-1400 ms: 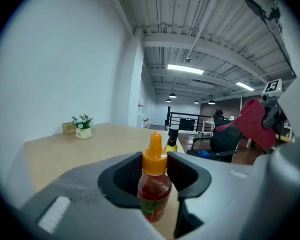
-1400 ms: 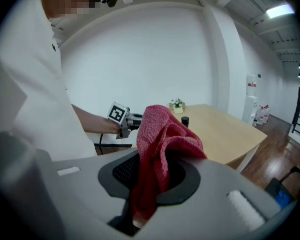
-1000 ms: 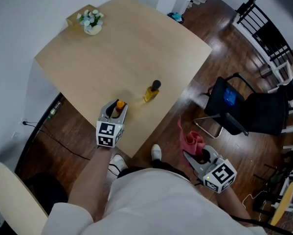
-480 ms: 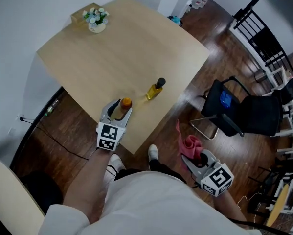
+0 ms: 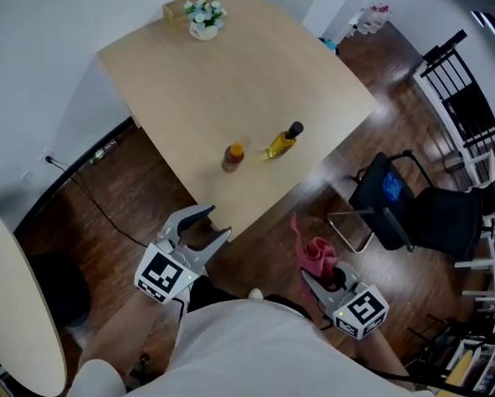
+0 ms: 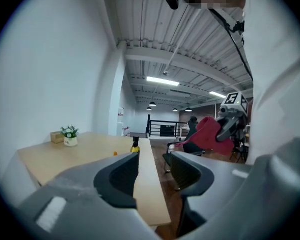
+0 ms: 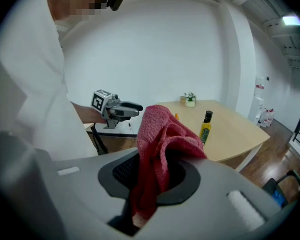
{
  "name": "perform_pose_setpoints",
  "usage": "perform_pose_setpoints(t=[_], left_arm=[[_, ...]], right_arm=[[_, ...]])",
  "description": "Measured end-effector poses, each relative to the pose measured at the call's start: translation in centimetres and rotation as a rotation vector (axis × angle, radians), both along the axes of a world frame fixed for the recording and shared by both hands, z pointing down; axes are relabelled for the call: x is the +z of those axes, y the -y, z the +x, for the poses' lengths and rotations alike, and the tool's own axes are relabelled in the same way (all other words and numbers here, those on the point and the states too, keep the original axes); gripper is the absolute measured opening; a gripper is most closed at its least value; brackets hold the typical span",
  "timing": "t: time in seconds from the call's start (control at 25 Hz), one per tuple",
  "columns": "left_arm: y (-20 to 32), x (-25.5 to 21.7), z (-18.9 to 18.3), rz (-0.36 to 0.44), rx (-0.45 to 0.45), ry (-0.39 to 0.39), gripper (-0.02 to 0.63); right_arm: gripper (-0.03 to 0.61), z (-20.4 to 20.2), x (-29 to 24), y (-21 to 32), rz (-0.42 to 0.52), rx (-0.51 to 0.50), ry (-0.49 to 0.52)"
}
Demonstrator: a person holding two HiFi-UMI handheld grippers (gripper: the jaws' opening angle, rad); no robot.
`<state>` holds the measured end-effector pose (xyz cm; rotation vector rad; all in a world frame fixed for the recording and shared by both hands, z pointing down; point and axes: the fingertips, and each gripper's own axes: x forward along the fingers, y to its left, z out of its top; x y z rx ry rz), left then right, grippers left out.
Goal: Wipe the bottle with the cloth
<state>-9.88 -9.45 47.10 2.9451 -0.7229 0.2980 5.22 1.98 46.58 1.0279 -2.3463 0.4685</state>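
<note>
Near the table's (image 5: 230, 73) front edge the bottle (image 5: 232, 157) stands free — my left tongs (image 5: 216, 222) let go and drew back, gaping; right tongs (image 5: 322, 274) clamp the cloth (image 5: 317, 251) — wiping seems done.

On the pale wooden table (image 5: 230, 73), the yellow oil bottle with black cap (image 5: 284, 141) stands near the 5 o'clock edge, the small orange-capped bottle (image 5: 232, 157) just beside it at 8 o'clock. The potted white flowers (image 5: 203, 19) sit at the far 12 o'clock corner. The left gripper (image 5: 216, 222) is off the table at 6 o'clock; the right gripper (image 5: 321, 273), at its 4 o'clock, has the red terry cloth (image 5: 316, 251) between its jaws.
</note>
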Motion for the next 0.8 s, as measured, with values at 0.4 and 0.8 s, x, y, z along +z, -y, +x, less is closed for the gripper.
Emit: perform_pose_setpoints(t=[0.4, 0.8], left_arm=[[-15.8, -5.8, 8.0, -0.013, -0.142, -0.088, 0.192], [-24.8, -7.7, 12.1, -0.065, -0.192, -0.003, 0.193]], right_arm=[[0.074, 8.6, -2.3, -8.7, 0.138, -0.131, 0.119], [0.075, 13.1, -3.6, -15.7, 0.216, -0.169, 0.221]])
